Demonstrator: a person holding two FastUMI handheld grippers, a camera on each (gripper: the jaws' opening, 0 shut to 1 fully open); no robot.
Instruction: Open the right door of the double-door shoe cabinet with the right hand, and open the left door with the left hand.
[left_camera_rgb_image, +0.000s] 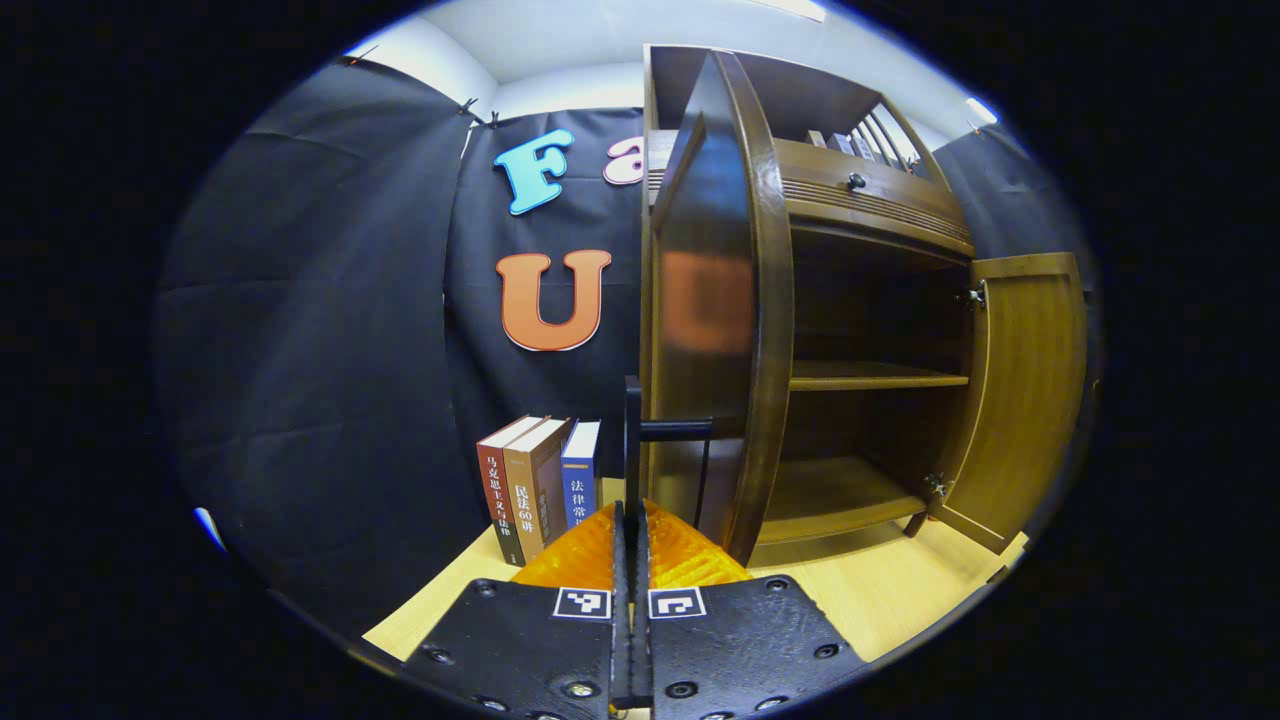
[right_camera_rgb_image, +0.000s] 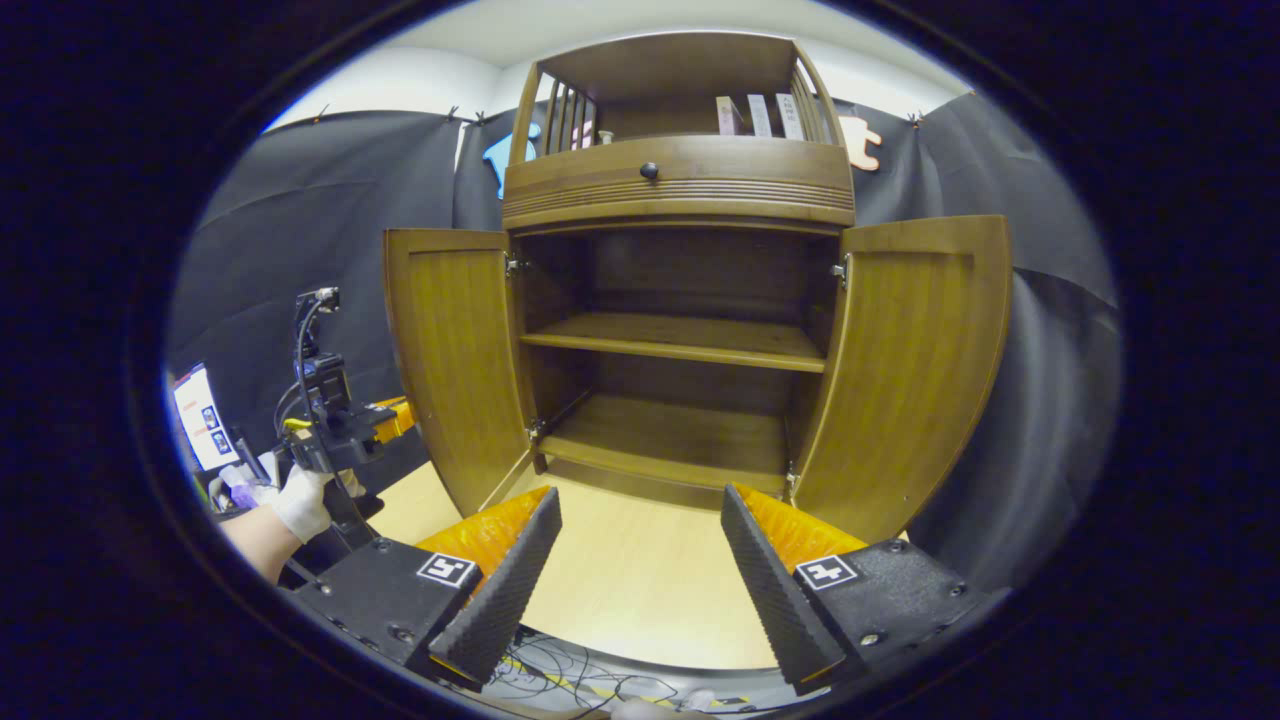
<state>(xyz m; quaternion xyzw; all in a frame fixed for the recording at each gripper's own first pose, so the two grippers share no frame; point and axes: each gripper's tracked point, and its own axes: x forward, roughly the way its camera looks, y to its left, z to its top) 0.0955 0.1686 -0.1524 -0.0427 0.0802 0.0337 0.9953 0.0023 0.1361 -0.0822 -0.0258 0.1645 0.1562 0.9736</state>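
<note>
The wooden shoe cabinet (right_camera_rgb_image: 680, 185) stands on the table with both doors swung wide, showing two bare shelves. In the left gripper view, my left gripper (left_camera_rgb_image: 630, 520) is shut on the black bar handle (left_camera_rgb_image: 632, 420) of the left door (left_camera_rgb_image: 710, 300), which I see edge-on; the right door (left_camera_rgb_image: 1020, 390) hangs open beyond it. In the right gripper view, my right gripper (right_camera_rgb_image: 640, 500) is open and holds nothing, low over the table in front of the cabinet, between the left door (right_camera_rgb_image: 455, 350) and the right door (right_camera_rgb_image: 920, 360). A gloved hand (right_camera_rgb_image: 300, 500) holds the left gripper (right_camera_rgb_image: 398, 416) at the left door's outer face.
Three upright books (left_camera_rgb_image: 540, 485) stand left of the cabinet against the cloth wall. More books (right_camera_rgb_image: 760, 115) sit on the top shelf above a drawer knob (right_camera_rgb_image: 649, 171). The light wood table (right_camera_rgb_image: 640, 590) ends near loose cables (right_camera_rgb_image: 560, 670).
</note>
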